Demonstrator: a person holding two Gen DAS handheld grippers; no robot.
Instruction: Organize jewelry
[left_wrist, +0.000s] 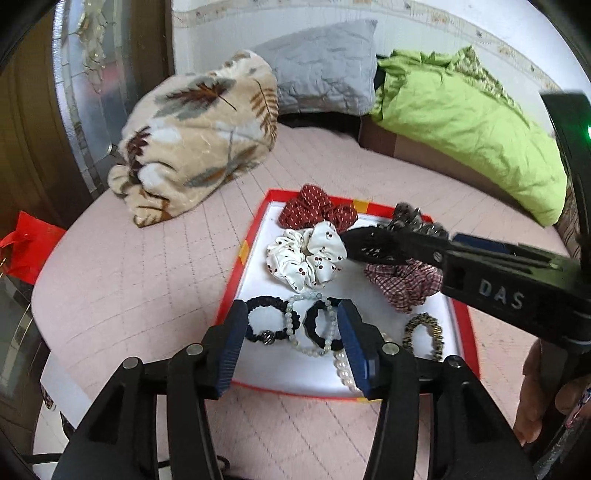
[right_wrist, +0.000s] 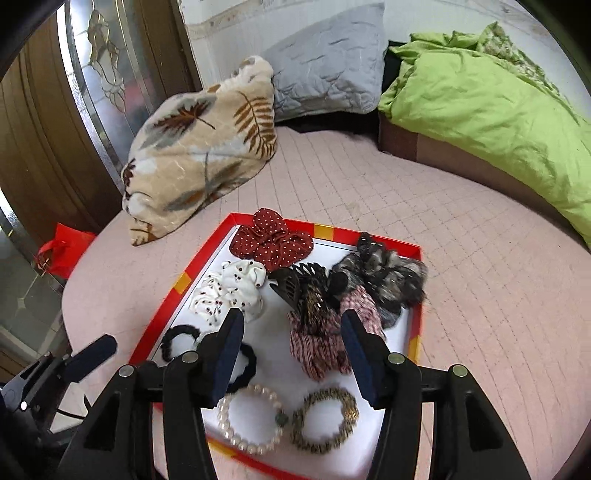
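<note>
A red-rimmed white tray (left_wrist: 236, 271) (right_wrist: 369, 238) lies on the pink quilted bed. It holds a red dotted scrunchie (left_wrist: 314, 208) (right_wrist: 271, 242), a white cherry scrunchie (left_wrist: 306, 258) (right_wrist: 231, 288), a plaid scrunchie (left_wrist: 404, 284) (right_wrist: 321, 339), a grey furry scrunchie (right_wrist: 388, 278), a dark claw clip (right_wrist: 291, 286), black hair ties (left_wrist: 258, 319), a pale bead bracelet (left_wrist: 314, 323), a pearl bracelet (right_wrist: 251, 419) and a gold-brown band (left_wrist: 424, 336) (right_wrist: 325, 421). My left gripper (left_wrist: 291, 343) is open over the hair ties. My right gripper (right_wrist: 291, 354) is open and empty above the plaid scrunchie; it shows in the left wrist view (left_wrist: 369, 245).
A leaf-print folded blanket (left_wrist: 199, 136) (right_wrist: 199, 147) lies behind the tray on the left. A grey pillow (left_wrist: 325, 66) and a green duvet (left_wrist: 465, 122) lie at the back. A red bag (left_wrist: 26, 243) sits by the bed's left edge next to a door.
</note>
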